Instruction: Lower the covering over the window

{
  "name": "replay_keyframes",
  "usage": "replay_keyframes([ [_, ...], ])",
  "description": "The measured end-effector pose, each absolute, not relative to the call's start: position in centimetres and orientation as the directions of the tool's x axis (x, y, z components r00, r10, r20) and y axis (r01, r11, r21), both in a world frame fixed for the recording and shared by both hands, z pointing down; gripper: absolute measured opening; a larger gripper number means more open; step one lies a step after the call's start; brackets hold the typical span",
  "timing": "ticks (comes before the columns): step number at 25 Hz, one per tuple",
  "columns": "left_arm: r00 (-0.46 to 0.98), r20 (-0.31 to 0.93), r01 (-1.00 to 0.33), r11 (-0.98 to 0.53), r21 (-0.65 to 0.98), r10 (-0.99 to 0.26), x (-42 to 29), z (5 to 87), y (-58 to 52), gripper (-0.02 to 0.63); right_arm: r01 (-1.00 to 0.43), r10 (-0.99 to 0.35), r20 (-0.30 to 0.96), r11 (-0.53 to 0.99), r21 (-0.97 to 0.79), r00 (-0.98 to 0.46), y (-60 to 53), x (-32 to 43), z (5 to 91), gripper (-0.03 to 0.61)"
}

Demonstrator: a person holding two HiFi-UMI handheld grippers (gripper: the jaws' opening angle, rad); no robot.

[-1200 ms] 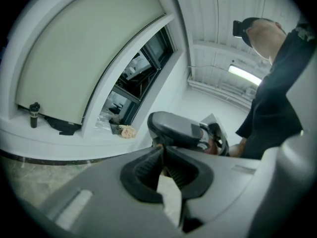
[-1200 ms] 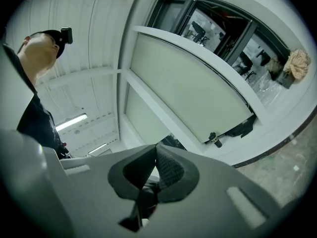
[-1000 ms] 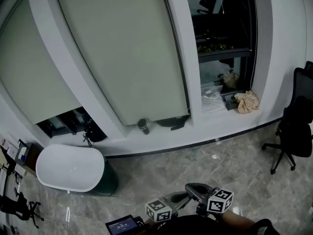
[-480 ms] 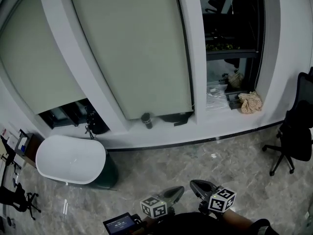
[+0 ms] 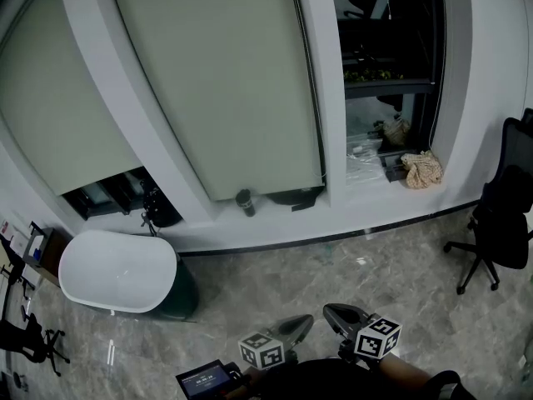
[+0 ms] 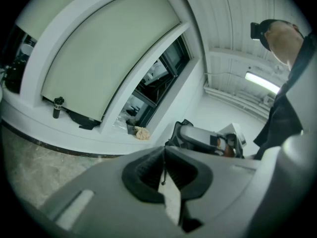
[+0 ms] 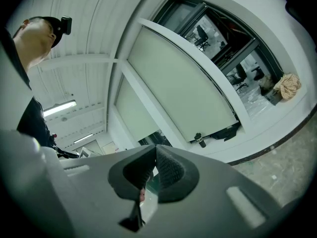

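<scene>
The middle window's pale green blind (image 5: 218, 82) hangs down almost to the sill (image 5: 275, 223), as does the left one (image 5: 58, 115). The right window (image 5: 387, 57) is uncovered and dark. The same middle blind shows in the left gripper view (image 6: 106, 63) and the right gripper view (image 7: 181, 90). Both grippers sit low near my body, far from the windows. My left gripper (image 5: 303, 322) (image 6: 164, 155) is shut with nothing in it. My right gripper (image 5: 331, 311) (image 7: 154, 155) is shut and empty too.
A black cup (image 5: 244, 202) stands on the sill under the middle blind. A beige cloth (image 5: 421, 169) lies on the right sill. A black office chair (image 5: 504, 215) stands at the right, a white oval table (image 5: 117, 272) at the left. Marble floor (image 5: 333, 265) lies between.
The head view has drifted slightly, so the windows sit a little differently in frame. Both grippers stay low and shut. The blinds hang at the same height.
</scene>
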State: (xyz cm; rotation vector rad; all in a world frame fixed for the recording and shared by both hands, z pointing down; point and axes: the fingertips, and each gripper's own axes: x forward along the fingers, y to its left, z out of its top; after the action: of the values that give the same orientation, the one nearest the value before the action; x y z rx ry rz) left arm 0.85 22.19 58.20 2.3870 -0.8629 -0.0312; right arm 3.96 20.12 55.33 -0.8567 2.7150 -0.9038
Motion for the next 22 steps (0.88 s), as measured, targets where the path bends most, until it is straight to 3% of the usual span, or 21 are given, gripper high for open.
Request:
replay_keyframes([
  [22,0.784,0.172,-0.580,-0.605,0.546,-0.597,0.54,58.20,22.57,0.000,-0.462,-0.554,0.027,0.666,-0.585,-0.832,20.60,3.59,55.23,0.008],
])
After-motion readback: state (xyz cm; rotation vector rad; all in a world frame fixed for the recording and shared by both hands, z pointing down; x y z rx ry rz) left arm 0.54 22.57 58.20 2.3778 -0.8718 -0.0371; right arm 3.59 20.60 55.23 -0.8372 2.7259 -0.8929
